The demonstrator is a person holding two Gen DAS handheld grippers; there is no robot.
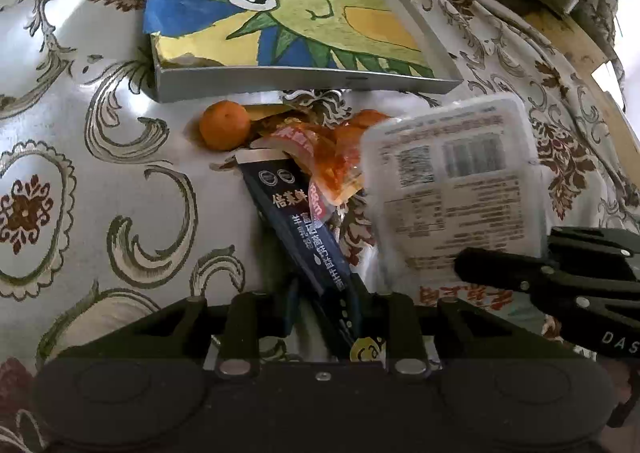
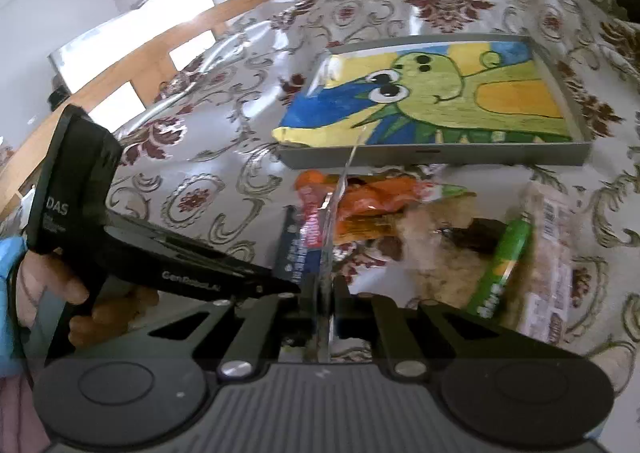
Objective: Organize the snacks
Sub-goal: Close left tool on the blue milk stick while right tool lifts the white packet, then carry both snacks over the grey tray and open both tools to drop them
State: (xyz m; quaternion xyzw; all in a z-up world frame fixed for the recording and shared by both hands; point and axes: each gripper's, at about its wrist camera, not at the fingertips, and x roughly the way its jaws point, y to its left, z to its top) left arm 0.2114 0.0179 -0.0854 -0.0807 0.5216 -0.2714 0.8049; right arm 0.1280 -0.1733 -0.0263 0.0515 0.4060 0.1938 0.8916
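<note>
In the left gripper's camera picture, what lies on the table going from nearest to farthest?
Dark blue sachet between the left gripper's fingers → orange snack packets → tangerine → shallow tray with a cartoon drawing.

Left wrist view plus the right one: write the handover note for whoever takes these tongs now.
Left tongs: shut on the dark blue stick packet, far end in the pile.
Right tongs: shut on the edge of the white barcode packet.
Tray: beyond the pile, no snacks in it.
In front of it: tangerine, orange packets, green-labelled pack.
Done: nothing placed. Left: probably everything into the tray.
</note>
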